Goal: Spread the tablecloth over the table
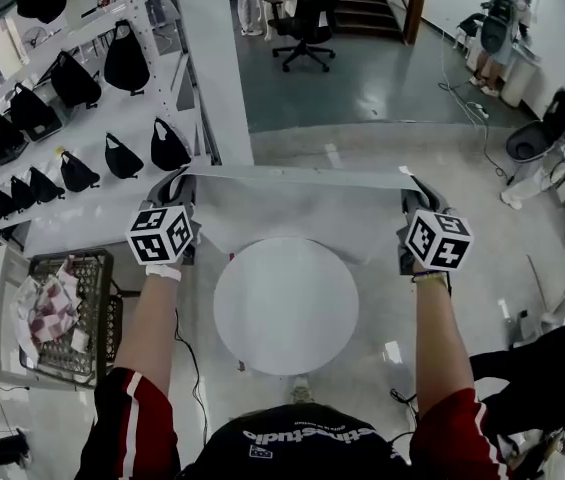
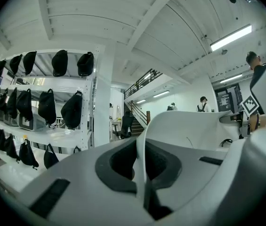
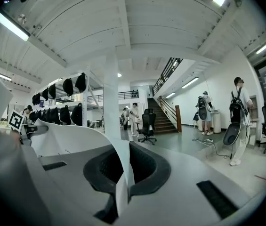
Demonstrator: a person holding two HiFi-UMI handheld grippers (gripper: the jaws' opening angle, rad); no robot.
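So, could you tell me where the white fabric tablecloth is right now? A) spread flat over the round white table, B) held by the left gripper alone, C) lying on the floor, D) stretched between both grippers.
D: the white fabric tablecloth stretches between the left gripper and right gripper, each shut on its edge.

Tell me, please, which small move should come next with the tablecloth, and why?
Probably lower both hands and draw them toward the body, keeping the cloth taut. The left hand-held gripper and the right hand-held gripper are each shut on a top corner of the white tablecloth. It hangs stretched between them at the far side of the round table, whose top is bare.
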